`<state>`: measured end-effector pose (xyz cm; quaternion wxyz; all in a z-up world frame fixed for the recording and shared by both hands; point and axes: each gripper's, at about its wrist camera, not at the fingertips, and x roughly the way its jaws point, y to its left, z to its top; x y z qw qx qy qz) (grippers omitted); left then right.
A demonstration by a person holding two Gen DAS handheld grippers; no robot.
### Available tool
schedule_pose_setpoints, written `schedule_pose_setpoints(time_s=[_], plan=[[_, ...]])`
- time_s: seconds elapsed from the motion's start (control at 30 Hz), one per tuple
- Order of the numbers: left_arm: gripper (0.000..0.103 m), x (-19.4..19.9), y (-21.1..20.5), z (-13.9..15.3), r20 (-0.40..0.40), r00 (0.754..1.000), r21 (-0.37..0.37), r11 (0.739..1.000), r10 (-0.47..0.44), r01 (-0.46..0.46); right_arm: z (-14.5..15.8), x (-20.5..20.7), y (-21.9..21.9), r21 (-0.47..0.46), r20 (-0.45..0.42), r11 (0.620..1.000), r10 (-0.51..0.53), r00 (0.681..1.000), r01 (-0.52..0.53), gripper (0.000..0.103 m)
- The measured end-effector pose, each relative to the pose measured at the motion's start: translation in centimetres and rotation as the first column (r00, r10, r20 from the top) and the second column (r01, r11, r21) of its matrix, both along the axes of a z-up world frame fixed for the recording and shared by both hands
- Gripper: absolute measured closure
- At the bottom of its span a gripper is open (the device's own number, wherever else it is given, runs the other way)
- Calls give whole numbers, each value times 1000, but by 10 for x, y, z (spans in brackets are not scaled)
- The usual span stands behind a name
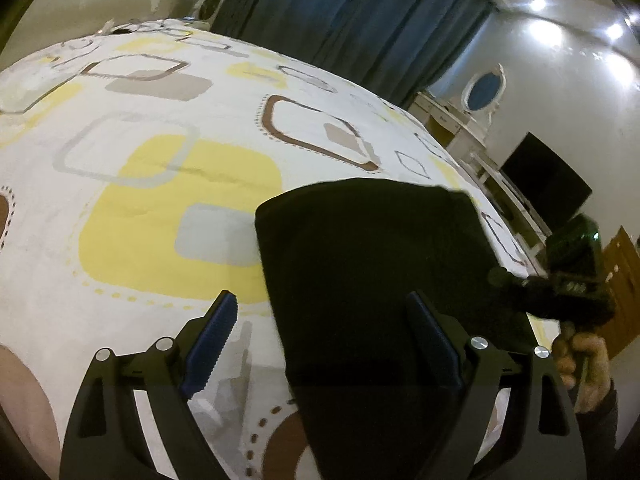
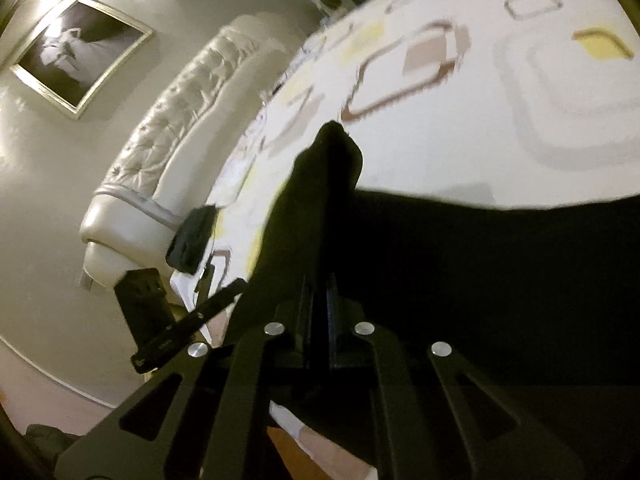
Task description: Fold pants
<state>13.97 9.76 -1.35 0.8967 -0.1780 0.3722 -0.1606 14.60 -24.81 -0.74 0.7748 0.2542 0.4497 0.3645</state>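
Right tool [image 2: 320, 300] clenched on black pants [image 2: 460, 260], left tool [image 1: 320, 344] released above them

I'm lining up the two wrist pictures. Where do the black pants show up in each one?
Left wrist: the black pants lie at centre right on the bed, reaching down between the open fingers.
Right wrist: they fill the lower right, a pinched fold rising at centre.
Shared landmark: the white bedspread with yellow and brown squares.

No text, label or number is legible in either view.
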Motion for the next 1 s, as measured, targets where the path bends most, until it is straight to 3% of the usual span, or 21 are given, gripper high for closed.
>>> schedule_pose_setpoints(time_s=[0.2, 0.23, 0.47, 0.67, 1.0], plan=[[18, 3, -24, 7, 7, 998, -9, 998, -70, 70, 19, -18, -63, -20, 45, 994, -102, 994, 103, 98], [18, 3, -28, 8, 9, 996, -13, 996, -84, 84, 20, -25, -92, -29, 47, 986, -161, 986, 163, 98], [18, 7, -71, 13, 13, 984, -10, 984, -176, 176, -8, -49, -167, -73, -6, 954, -292, 956, 291, 98], [18, 12, -103, 12, 2, 971, 11, 971, -239, 239, -36, -55, -188, -50, -54, 945, -327, 944, 324, 98], [18, 17, -130, 1, -43, 960, 73, 957, -277, 280, -42, -61, -193, -45, -52, 939, -342, 938, 340, 98]])
